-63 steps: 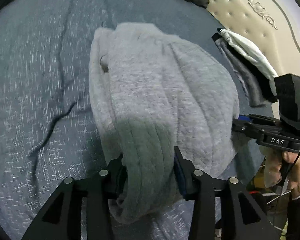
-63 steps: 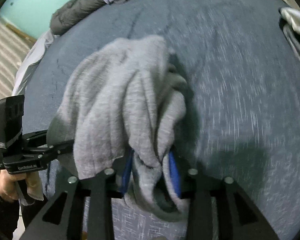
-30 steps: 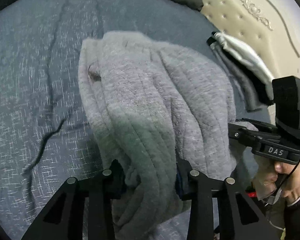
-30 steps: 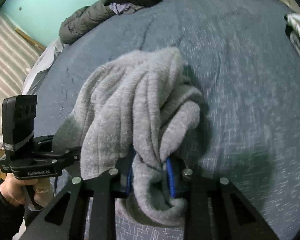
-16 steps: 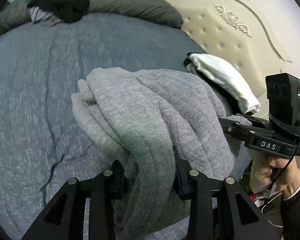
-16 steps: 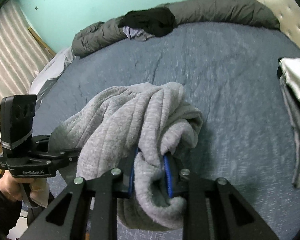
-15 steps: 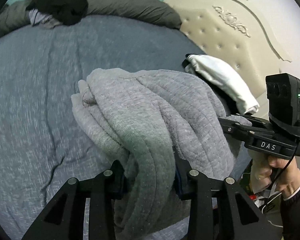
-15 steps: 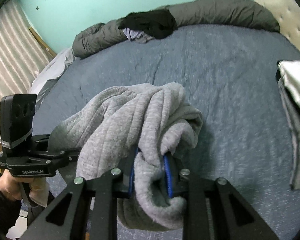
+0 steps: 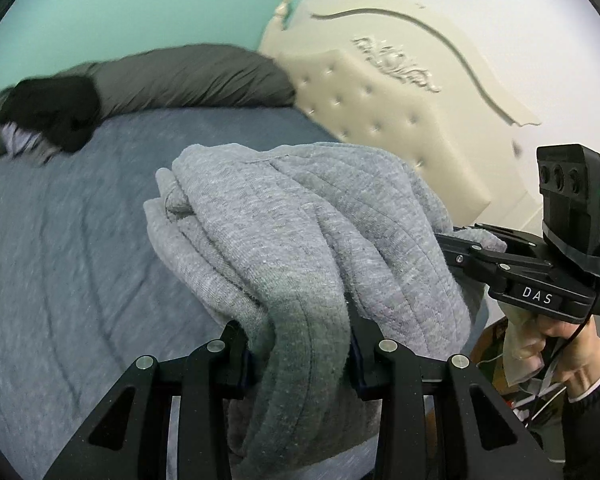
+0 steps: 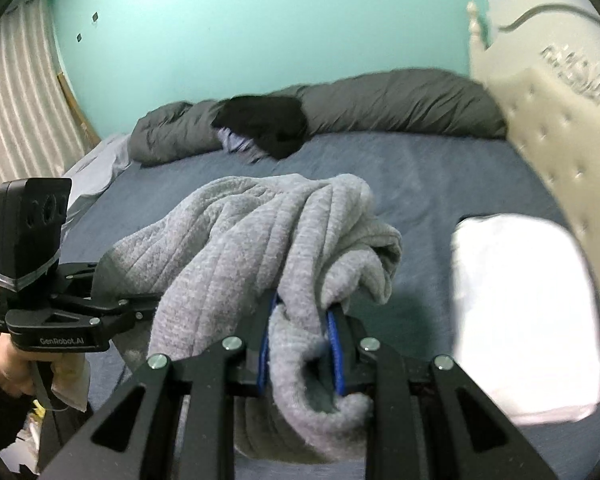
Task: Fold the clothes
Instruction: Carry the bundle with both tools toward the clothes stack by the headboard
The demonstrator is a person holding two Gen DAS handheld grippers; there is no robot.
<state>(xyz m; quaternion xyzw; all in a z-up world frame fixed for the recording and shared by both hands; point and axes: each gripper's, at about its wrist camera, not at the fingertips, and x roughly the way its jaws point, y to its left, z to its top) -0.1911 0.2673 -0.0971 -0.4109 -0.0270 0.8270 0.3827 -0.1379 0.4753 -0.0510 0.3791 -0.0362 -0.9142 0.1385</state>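
Observation:
A folded grey knit sweater (image 9: 300,232) hangs bunched between both grippers, lifted above the blue bed. My left gripper (image 9: 300,344) is shut on its ribbed hem edge. My right gripper (image 10: 302,336) is shut on another thick fold of the same grey sweater (image 10: 260,248). In the left wrist view the right gripper (image 9: 452,248) enters from the right, its tips buried in the cloth. In the right wrist view the left gripper (image 10: 140,300) comes in from the left, tips also hidden by the sweater.
A stack of folded clothes topped by a white garment (image 10: 524,320) lies on the blue bedspread (image 10: 440,176) by the cream tufted headboard (image 9: 388,120). A grey duvet roll (image 10: 380,104) with a black garment (image 10: 264,124) lies along the far side.
Both grippers have risen with the sweater still held. The views have tilted up from the bedspread to the headboard and teal wall, and the sweater has lifted off the bed.

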